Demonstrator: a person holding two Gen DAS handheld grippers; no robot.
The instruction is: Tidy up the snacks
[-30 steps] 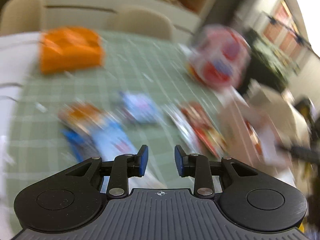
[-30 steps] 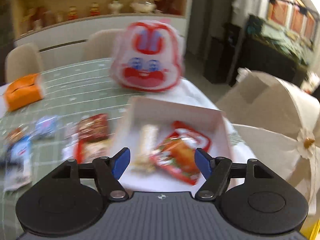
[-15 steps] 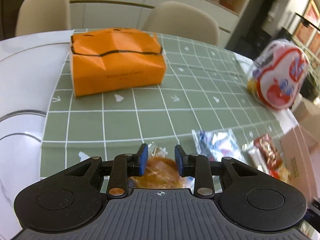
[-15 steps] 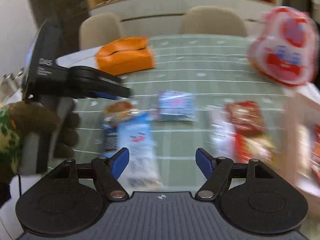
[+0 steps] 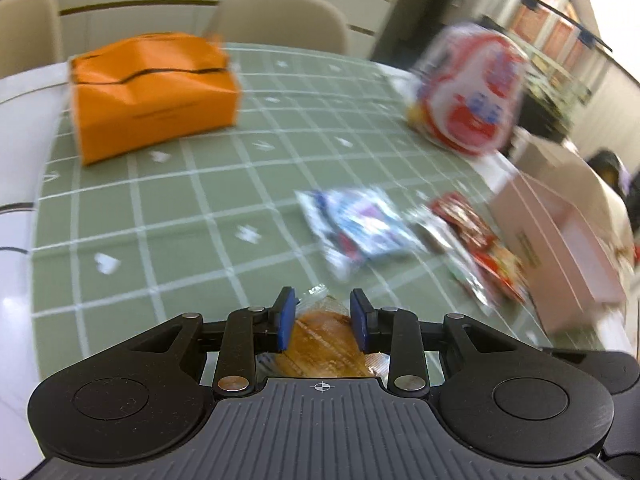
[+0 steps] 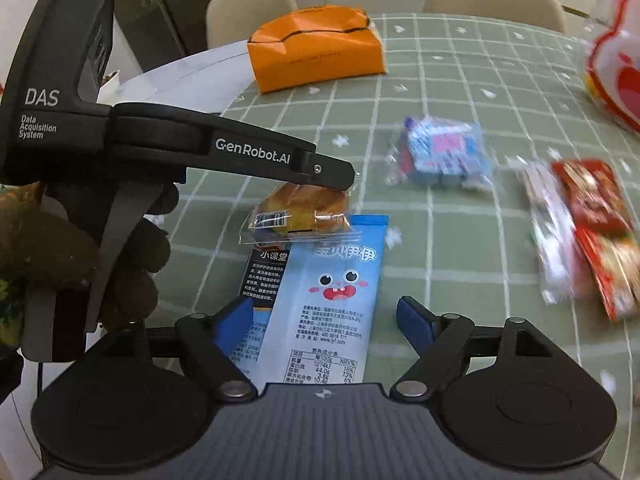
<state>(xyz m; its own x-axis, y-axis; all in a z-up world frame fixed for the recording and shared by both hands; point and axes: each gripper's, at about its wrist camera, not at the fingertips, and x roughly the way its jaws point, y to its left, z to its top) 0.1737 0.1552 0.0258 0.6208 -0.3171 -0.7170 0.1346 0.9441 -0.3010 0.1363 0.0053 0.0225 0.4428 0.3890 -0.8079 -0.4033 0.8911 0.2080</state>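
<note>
My left gripper is shut on a wrapped golden pastry and holds it just above the green checked tablecloth. The right wrist view shows this pastry hanging from the left gripper. My right gripper is open over a light blue snack packet that lies on a dark blue packet. A blue-white packet and red packets lie to the right. A pink box stands at the right table edge.
An orange tissue box sits at the far left of the cloth. A large red and white character bag stands at the far right. Beige chairs and a cabinet are behind the table.
The left gripper has lifted the pastry off the cloth and swung right. The right gripper has moved left from the box to over the light blue packet.
</note>
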